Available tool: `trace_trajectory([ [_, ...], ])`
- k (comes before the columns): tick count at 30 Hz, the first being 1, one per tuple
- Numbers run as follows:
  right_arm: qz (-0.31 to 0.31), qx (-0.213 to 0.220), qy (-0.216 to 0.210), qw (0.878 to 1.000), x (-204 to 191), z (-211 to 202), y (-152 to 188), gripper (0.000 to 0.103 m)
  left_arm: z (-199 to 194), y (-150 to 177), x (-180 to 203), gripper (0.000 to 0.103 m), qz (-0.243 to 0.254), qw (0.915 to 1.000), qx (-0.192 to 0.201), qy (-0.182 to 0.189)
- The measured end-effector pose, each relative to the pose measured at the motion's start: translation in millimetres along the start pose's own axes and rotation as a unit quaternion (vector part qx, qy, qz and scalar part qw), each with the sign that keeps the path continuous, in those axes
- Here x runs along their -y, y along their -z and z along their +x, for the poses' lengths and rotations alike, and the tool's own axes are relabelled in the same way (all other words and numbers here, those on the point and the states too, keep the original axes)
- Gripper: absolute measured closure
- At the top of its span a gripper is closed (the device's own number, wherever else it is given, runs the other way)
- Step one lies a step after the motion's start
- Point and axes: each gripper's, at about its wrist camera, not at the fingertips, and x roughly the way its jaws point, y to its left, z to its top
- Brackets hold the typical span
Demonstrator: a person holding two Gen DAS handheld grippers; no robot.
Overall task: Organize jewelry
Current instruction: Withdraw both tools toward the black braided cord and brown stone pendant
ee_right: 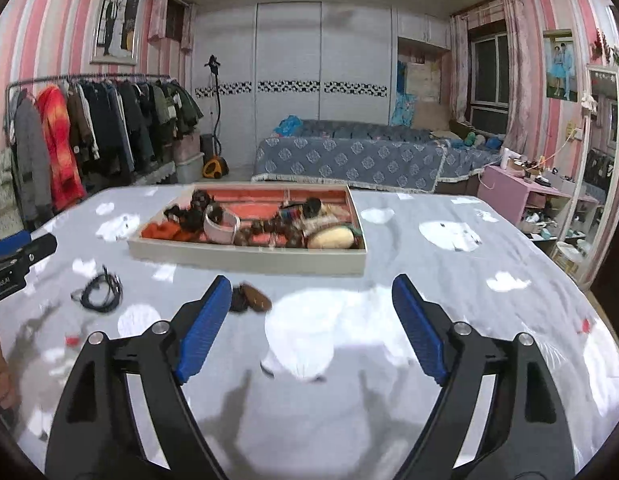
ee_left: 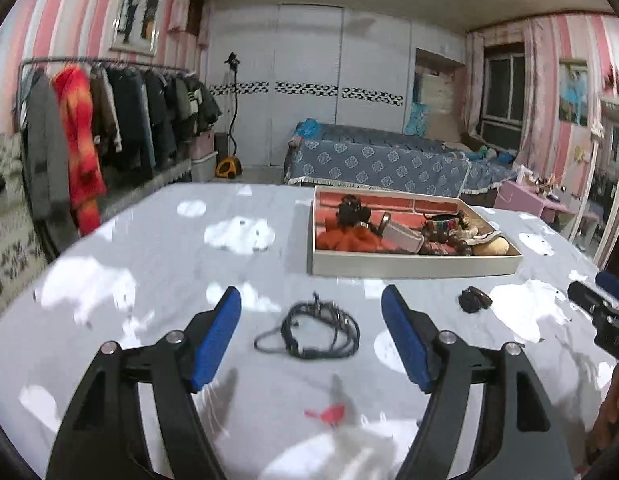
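Note:
A black cord necklace (ee_left: 309, 334) lies coiled on the grey bedspread between the pads of my open left gripper (ee_left: 311, 336); it also shows in the right wrist view (ee_right: 99, 292) at the left. A small dark brown bracelet (ee_left: 474, 299) lies to its right, and in the right wrist view (ee_right: 251, 298) it sits just beyond my left pad. My right gripper (ee_right: 311, 332) is open and empty above the spread. A white-rimmed tray (ee_left: 413, 269) with a red lining holds several pieces of jewelry; it also shows in the right wrist view (ee_right: 245, 257).
The other gripper shows at the right edge (ee_left: 601, 312) and at the left edge (ee_right: 17, 258). The grey spread (ee_right: 449, 288) has white cloud patches. A clothes rack (ee_right: 101, 128), a blue-covered bed (ee_right: 349, 160) and a pink side table (ee_right: 521, 192) stand beyond.

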Motion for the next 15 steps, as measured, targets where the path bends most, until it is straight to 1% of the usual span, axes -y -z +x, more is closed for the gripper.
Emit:
trace_trajectory([
  [1, 0.003, -0.005, 0.000, 1.000, -1.0, -0.4, 3.7, 0.022, -0.8, 3.8, 0.4, 0.032, 0.003, 1.0000, 0.002, -0.003],
  [2, 0.008, -0.008, 0.003, 1.000, -0.6, -2.4, 6.9, 0.022, -2.0, 9.6, 1.2, 0.031, 0.010, 0.9998, 0.013, -0.011],
  [3, 0.010, -0.008, 0.008, 1.000, 0.0, -4.7, 10.0, 0.021, -2.4, 12.4, 0.2, 0.030, 0.007, 0.9998, 0.012, -0.014],
  [4, 0.011, -0.007, 0.015, 1.000, -0.9, -9.8, 14.9, 0.021, -6.0, 13.4, -2.6, 0.030, 0.000, 0.9997, 0.021, -0.013],
  [6, 0.010, 0.000, 0.019, 1.000, -3.9, -18.9, 20.2, 0.019, -12.2, 14.8, -4.7, 0.024, -0.006, 0.9992, 0.035, -0.020],
  [7, 0.009, 0.015, 0.017, 1.000, -5.2, -27.9, 22.4, 0.018, -12.4, 15.4, -3.1, 0.021, -0.002, 0.9992, 0.033, -0.021],
  [8, 0.006, 0.027, 0.016, 0.999, -6.5, -32.3, 22.9, 0.015, -10.8, 14.4, -0.7, 0.020, 0.003, 0.9993, 0.030, -0.022],
  [9, 0.001, 0.034, 0.018, 0.999, -7.5, -35.5, 24.4, 0.014, -9.2, 13.2, 2.5, 0.020, 0.011, 0.9993, 0.027, -0.024],
  [11, 0.001, 0.037, 0.027, 0.999, -7.9, -35.6, 23.7, 0.014, -4.8, 10.2, 9.7, 0.020, 0.030, 0.9990, 0.020, -0.027],
  [13, 0.015, 0.033, 0.038, 0.999, -2.1, -33.8, 23.7, 0.014, -4.3, 8.7, 13.2, 0.020, 0.039, 0.9986, 0.023, -0.028],
  [15, 0.033, 0.030, 0.041, 0.998, 5.8, -33.3, 24.0, 0.014, -5.1, 9.1, 13.8, 0.014, 0.042, 0.9985, 0.025, -0.023],
])
